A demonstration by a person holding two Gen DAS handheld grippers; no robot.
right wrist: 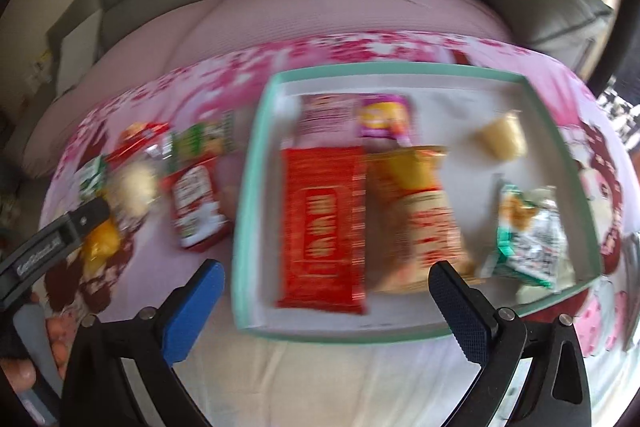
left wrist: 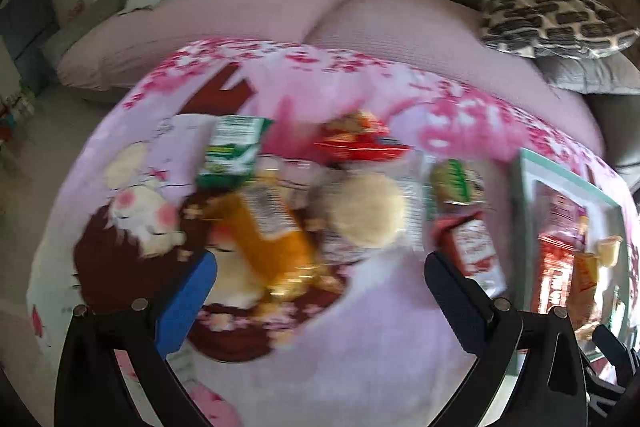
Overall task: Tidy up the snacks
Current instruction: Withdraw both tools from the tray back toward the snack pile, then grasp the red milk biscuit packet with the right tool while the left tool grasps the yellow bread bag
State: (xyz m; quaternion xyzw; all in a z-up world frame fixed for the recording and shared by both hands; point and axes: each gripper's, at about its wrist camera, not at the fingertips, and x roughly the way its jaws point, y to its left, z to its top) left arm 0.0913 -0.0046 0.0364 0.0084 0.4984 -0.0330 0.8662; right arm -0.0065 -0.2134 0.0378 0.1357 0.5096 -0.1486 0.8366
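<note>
A mint-rimmed tray (right wrist: 256, 163) on a pink floral cloth holds a red wafer bar (right wrist: 322, 227), a yellow-and-red packet (right wrist: 424, 219), a purple packet (right wrist: 384, 117), a pale cup (right wrist: 502, 139) and a green-white pouch (right wrist: 528, 239). My right gripper (right wrist: 326, 275) hangs open above the tray's near part, nothing between its fingers. Left of the tray lie loose snacks: an orange packet (left wrist: 268, 227), a green packet (left wrist: 236, 147), a round pale cake in clear wrap (left wrist: 368, 211), a red packet (left wrist: 356, 143) and a red sachet (left wrist: 476, 251). My left gripper (left wrist: 320, 267) is open above them, empty.
The tray's edge (left wrist: 524, 227) shows at the right in the left wrist view. A pink-covered sofa seat (left wrist: 280, 15) lies behind the cloth, with a patterned cushion (left wrist: 552, 19) on it. A person's hand (right wrist: 24, 371) holds the left gripper's handle at the right wrist view's lower left.
</note>
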